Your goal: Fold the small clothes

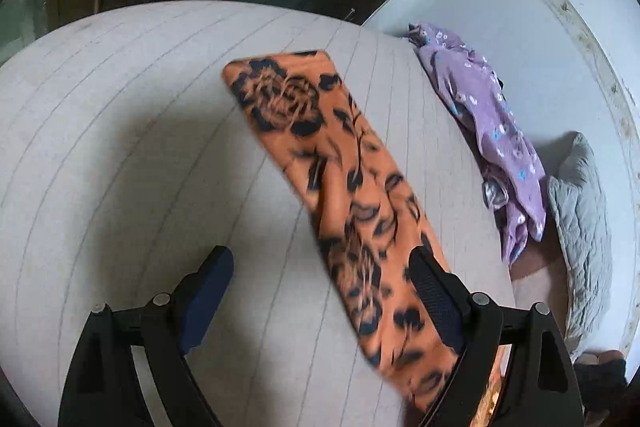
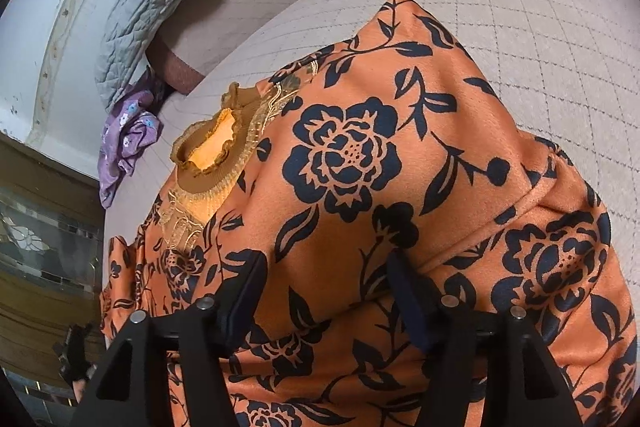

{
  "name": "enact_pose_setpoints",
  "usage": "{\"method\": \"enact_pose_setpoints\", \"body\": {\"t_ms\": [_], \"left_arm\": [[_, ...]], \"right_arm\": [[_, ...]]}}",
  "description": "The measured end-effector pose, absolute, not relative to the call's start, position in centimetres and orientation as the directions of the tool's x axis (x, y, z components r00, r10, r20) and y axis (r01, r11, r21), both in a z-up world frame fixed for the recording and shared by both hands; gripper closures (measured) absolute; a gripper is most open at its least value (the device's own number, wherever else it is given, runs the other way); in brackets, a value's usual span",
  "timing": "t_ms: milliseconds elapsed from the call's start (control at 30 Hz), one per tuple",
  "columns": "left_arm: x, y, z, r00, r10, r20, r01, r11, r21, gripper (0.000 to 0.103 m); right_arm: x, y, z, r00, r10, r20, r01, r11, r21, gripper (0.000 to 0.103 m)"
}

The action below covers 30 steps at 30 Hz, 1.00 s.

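Quilted bed [image 1: 120, 107] — orange floral garment [image 2: 360, 147], purple garment [image 1: 488, 131]

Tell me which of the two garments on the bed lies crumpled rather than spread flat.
The purple floral garment, bunched at the bed's edge near the grey quilted pillow. The orange floral top is the one spread flat.

An orange garment [image 2: 360, 147] printed with dark navy roses and leaves lies spread on the pale quilted surface [image 2: 540, 27], its ruffled mustard collar [image 2: 208, 155] open and turned toward the surface's far edge. One long sleeve [image 1: 340, 163] stretches out flat and straight across the surface. A crumpled purple garment [image 1: 492, 131] with small white and blue flowers sits bunched at the surface's edge, well apart from the orange one.
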<state>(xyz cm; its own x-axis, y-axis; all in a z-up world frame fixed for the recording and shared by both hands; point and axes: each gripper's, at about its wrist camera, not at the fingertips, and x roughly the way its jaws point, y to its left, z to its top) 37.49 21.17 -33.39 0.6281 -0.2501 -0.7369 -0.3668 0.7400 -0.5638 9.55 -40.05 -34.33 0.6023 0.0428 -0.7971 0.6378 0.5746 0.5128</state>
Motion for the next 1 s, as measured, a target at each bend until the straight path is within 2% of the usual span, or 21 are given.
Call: {"method": "enact_pose_setpoints", "body": {"t_ms": [167,200,233,267,300,367,433,500,567,700,800,900,1000], "left_arm": [[39.8,19.2,-33.2,0.636,-0.168,-0.753,-0.343,0.812,-0.471,0.010],[40.1,18.7,-33.2,0.635,-0.152,-0.757,-0.336,0.829,-0.448,0.016],[40.5,18.1,-33.1,0.637,-0.144,-0.758,-0.320,0.845,-0.429,0.025],[40.9,17.7,-33.3,0.629,-0.163,-0.760,-0.302,0.850,-0.432,0.060],[41.3,17.4,-33.6,0.615,-0.187,-0.766,-0.296,0.845,-0.444,0.087],[41.5,17.1,-34.1,0.610,-0.168,-0.775,-0.319,0.843,-0.433,0.093],[41.3,16.6,-33.4,0.619,-0.135,-0.774,-0.318,0.858,-0.404,0.096],[40.5,15.8,-31.5,0.668,-0.147,-0.730,-0.280,0.859,-0.429,0.097],[39.3,13.9,-28.7,0.719,-0.180,-0.671,-0.194,0.876,-0.443,0.097],[35.6,7.6,-23.2,0.779,-0.262,-0.569,0.021,0.919,-0.394,0.097],[32.1,1.6,-20.4,0.766,-0.374,-0.522,0.204,0.912,-0.355,0.097],[28.2,-5.3,-19.2,0.712,-0.467,-0.525,0.366,0.884,-0.290,0.097],[23.9,-12.3,-19.9,0.617,-0.546,-0.567,0.519,0.824,-0.229,0.096]], "right_arm": [[9.7,-39.9,-34.3,0.600,0.037,-0.799,0.638,0.581,0.506,0.036],[9.8,-40.0,-34.4,0.601,0.037,-0.799,0.638,0.580,0.506,0.036],[9.9,-40.0,-34.4,0.600,0.037,-0.799,0.638,0.580,0.506,0.036],[9.9,-40.0,-34.4,0.600,0.037,-0.799,0.638,0.581,0.506,0.036],[9.9,-40.0,-34.4,0.600,0.036,-0.799,0.637,0.583,0.504,0.035],[10.0,-39.9,-34.3,0.601,0.035,-0.799,0.634,0.587,0.503,0.035],[10.1,-39.9,-34.3,0.605,0.040,-0.795,0.632,0.583,0.510,0.035],[9.9,-40.2,-34.4,0.614,0.055,-0.787,0.629,0.568,0.531,0.035],[9.5,-40.7,-34.5,0.628,0.072,-0.775,0.630,0.537,0.561,0.036],[8.4,-41.9,-34.5,0.665,0.110,-0.739,0.626,0.457,0.632,0.037],[7.2,-42.8,-34.0,0.684,0.094,-0.723,0.629,0.425,0.651,0.037],[5.7,-43.8,-33.1,0.696,0.046,-0.716,0.641,0.408,0.649,0.037],[4.0,-45.2,-32.3,0.717,0.003,-0.697,0.646,0.374,0.665,0.037]]}}
